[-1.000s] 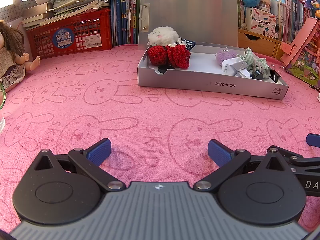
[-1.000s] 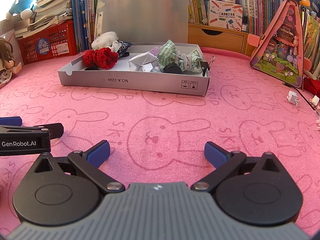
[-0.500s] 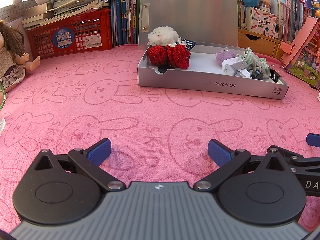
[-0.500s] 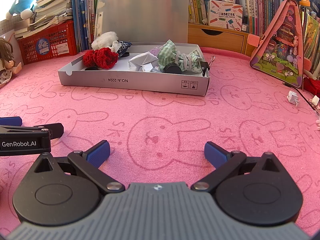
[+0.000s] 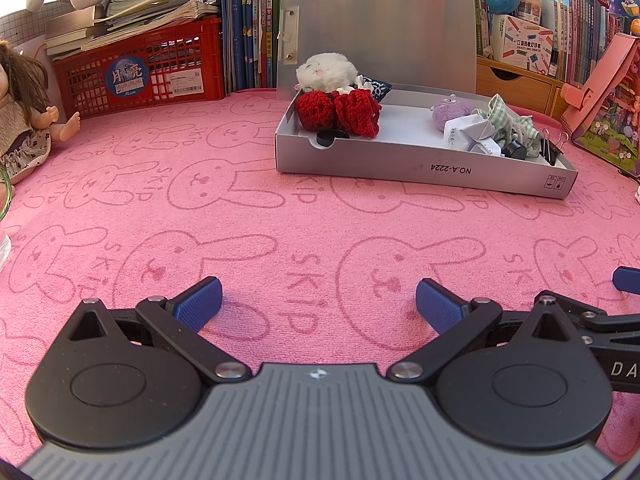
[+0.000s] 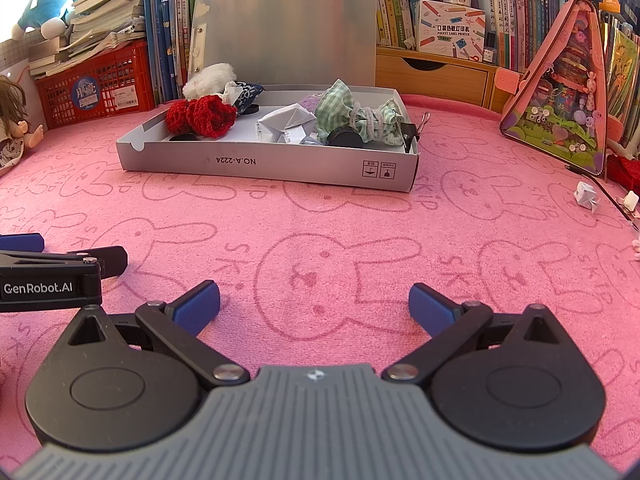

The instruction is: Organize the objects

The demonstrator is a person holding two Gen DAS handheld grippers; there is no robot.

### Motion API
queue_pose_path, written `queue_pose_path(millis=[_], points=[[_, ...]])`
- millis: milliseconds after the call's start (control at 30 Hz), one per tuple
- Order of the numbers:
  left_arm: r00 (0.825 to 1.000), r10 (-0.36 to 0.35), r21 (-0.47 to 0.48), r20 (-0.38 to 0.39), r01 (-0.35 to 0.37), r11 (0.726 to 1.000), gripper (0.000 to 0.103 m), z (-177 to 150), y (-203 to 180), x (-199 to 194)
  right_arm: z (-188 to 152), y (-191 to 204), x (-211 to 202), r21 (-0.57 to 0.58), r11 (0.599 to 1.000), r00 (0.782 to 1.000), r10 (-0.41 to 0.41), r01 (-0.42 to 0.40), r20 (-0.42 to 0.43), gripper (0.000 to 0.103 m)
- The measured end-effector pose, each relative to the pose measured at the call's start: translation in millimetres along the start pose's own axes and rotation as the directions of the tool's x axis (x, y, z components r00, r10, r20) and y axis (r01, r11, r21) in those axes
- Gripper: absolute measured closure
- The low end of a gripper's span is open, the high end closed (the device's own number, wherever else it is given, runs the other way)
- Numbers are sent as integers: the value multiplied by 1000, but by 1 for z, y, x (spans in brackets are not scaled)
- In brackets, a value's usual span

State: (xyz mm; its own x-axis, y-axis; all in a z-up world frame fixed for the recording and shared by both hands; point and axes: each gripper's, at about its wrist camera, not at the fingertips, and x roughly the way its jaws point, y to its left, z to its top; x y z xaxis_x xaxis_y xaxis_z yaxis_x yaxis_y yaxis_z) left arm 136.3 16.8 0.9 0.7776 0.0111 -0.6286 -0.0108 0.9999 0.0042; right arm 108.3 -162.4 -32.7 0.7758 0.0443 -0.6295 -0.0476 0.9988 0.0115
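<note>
Near the grey box [image 5: 424, 168] on a pink rabbit-print mat [image 5: 280, 220], the left gripper [image 5: 318, 300] and right gripper [image 6: 314, 304] sit low side by side, fingers spread wide, gripping nothing. Inside the box lie red crocheted pieces [image 5: 340, 110], a white plush [image 5: 326, 70], folded paper [image 6: 286, 122] and green checked cloth [image 6: 340, 106].

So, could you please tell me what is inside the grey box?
The grey box holds red knitted pieces, a white plush, folded paper, green checked cloth and binder clips; whatever lies beneath them is hidden.
</note>
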Motion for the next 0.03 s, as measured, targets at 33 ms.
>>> queue_pose_path(millis=[33], points=[[1000, 0, 0, 0, 0, 1000, 0, 0, 0, 0, 0, 0, 0, 0, 1000, 1000, 0, 0, 0, 0]])
